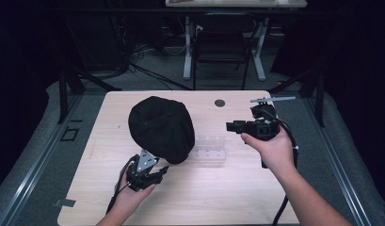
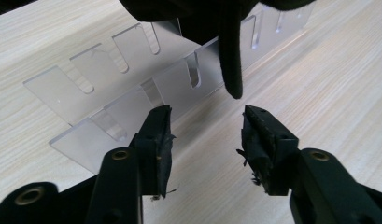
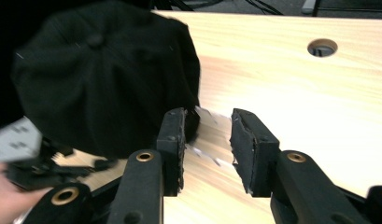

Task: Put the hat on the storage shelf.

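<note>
Wooden table (image 1: 228,188) bears a black cap (image 1: 161,128) on a clear rack (image 2: 132,88) — both grippers spread, empty.

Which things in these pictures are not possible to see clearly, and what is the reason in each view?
- High view: the left end of the clear slotted rack is hidden under the black cap; how the cap sits on it cannot be told.
- Left gripper view: the cap is cut off by the top edge.
- Right gripper view: the rack is blurred and partly behind the right gripper; the left gripper is blurred beneath the cap.
</note>
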The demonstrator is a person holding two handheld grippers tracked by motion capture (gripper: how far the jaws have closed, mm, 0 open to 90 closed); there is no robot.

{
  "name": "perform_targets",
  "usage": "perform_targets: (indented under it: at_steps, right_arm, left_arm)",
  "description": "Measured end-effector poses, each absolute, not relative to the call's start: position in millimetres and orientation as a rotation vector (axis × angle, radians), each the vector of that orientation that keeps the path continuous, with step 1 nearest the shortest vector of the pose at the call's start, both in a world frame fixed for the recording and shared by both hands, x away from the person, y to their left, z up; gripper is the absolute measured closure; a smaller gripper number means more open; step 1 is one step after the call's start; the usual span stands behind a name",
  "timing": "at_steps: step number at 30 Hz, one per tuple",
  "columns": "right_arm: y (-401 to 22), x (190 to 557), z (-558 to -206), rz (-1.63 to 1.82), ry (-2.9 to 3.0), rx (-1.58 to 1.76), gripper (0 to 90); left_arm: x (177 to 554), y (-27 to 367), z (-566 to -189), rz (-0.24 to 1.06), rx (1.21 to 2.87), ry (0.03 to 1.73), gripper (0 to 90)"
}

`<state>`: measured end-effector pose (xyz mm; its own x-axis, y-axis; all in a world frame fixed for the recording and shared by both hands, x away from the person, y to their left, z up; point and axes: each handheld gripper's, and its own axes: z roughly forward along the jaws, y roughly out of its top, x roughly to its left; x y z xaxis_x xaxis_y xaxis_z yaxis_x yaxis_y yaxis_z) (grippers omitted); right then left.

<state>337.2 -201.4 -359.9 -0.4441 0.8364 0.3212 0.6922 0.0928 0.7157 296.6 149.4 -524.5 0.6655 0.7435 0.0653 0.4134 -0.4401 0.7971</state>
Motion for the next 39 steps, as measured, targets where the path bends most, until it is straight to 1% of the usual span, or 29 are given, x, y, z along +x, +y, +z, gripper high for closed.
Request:
perform_targets:
  at_steps: [3, 4, 5, 11, 21, 30, 34, 39]
  right_arm:
    - [-205, 333, -372, 1.259, 2.198, 1.55, 64.2]
    - [-205, 333, -372, 1.259, 2.198, 1.55, 64.2]
    - [-207, 329, -381, 1.244, 2.192, 1.542, 63.8]
    - [-209, 318, -401, 1.19, 2.189, 1.481, 62.4]
    - [-217, 302, -443, 1.12, 2.154, 1.424, 61.0]
    - [-222, 291, -473, 1.118, 2.142, 1.43, 59.8]
    - [-223, 288, -487, 1.108, 2.155, 1.43, 56.8]
    - [-225, 284, -500, 1.138, 2.143, 1.46, 56.5]
  left_arm:
    - [294, 157, -521, 0.499, 2.071, 0.905, 49.9]
    - [294, 157, -521, 0.499, 2.071, 0.905, 49.7]
    - [292, 163, -520, 0.494, 2.059, 0.916, 49.0]
    - [289, 175, -524, 0.495, 2.023, 0.942, 46.9]
    - [291, 179, -539, 0.497, 2.04, 0.955, 46.5]
    - [292, 180, -545, 0.499, 2.054, 0.953, 45.8]
    - [292, 183, -548, 0.505, 2.046, 0.956, 45.0]
    - [292, 185, -548, 0.499, 2.044, 0.97, 44.8]
